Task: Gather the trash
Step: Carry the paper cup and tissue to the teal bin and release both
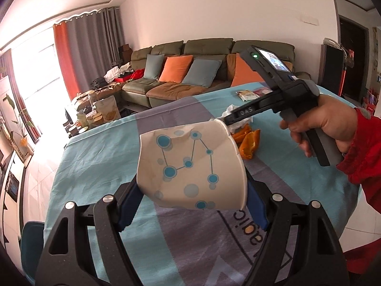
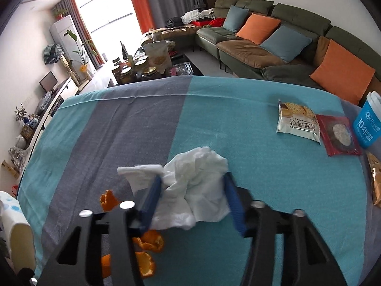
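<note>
My left gripper (image 1: 190, 205) is shut on a crumpled white paper cup with blue dots (image 1: 190, 166) and holds it above the table, mouth toward the right. My right gripper (image 2: 193, 190) is shut on a crumpled white tissue (image 2: 193, 186) just above the cloth. In the left wrist view the right gripper (image 1: 228, 119) sits at the cup's rim with the tissue (image 1: 239, 119) beside it. Orange peels (image 2: 147, 245) lie on the cloth below the right gripper; they also show in the left wrist view (image 1: 247, 143). The cup's edge shows in the right wrist view (image 2: 14, 226).
The table has a teal and grey cloth (image 2: 262, 178). A cracker packet (image 2: 297, 124), a red packet (image 2: 338, 135), a blue cup (image 2: 368, 121) and a golden wrapper (image 2: 375, 181) lie at the right. A sofa (image 2: 273, 43) stands beyond the table's far edge.
</note>
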The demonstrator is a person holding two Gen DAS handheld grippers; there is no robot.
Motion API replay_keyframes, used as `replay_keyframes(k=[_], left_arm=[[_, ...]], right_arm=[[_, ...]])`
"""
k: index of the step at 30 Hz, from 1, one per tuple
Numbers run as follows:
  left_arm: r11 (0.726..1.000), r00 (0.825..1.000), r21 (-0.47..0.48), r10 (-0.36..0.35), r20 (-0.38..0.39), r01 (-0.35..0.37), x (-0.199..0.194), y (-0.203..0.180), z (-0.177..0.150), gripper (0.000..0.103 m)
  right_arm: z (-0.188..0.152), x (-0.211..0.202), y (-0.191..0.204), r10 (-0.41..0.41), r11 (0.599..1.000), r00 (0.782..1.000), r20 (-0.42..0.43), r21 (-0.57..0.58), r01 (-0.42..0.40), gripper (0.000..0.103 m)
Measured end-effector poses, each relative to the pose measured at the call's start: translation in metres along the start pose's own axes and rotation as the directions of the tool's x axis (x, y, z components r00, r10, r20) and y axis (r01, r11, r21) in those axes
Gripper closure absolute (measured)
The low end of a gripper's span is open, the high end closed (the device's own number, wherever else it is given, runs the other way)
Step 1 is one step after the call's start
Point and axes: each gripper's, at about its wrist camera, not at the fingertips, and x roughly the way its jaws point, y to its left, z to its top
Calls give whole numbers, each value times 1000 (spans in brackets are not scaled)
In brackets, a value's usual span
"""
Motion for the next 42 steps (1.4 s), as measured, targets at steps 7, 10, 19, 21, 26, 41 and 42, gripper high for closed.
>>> replay_keyframes(k=[7,10,19,21,26,41,42], left_arm=[[999,1000,-26,22,16,-22,-10,9,2,27],[999,999,-36,35,27,-34,-17,14,1,28],[991,991,-99,97,93,-88,-48,38,0,28],[989,988,-108,112,108,-100,-58,44,-1,28],[980,977,-142,159,139,-140,-81,63,-4,28],[863,888,-316,446,115,-393,-152,160,-36,28],[851,878,-326,466,106,-412,-157,168,-41,28]], right_arm=[[2,-4,5,0,1000,1000,19,-4,0,90],[3,-16,14,-22,1000,998,62,-21,23,91],[12,-77,71,31,991,976,214,-131,-3,91],[10,-87,88,63,986,972,227,-163,-26,91],[3,-98,124,134,970,963,233,-228,-80,91],[-5,-98,260,333,873,928,167,-427,-236,91],[-5,-97,272,349,861,924,155,-443,-251,91]])
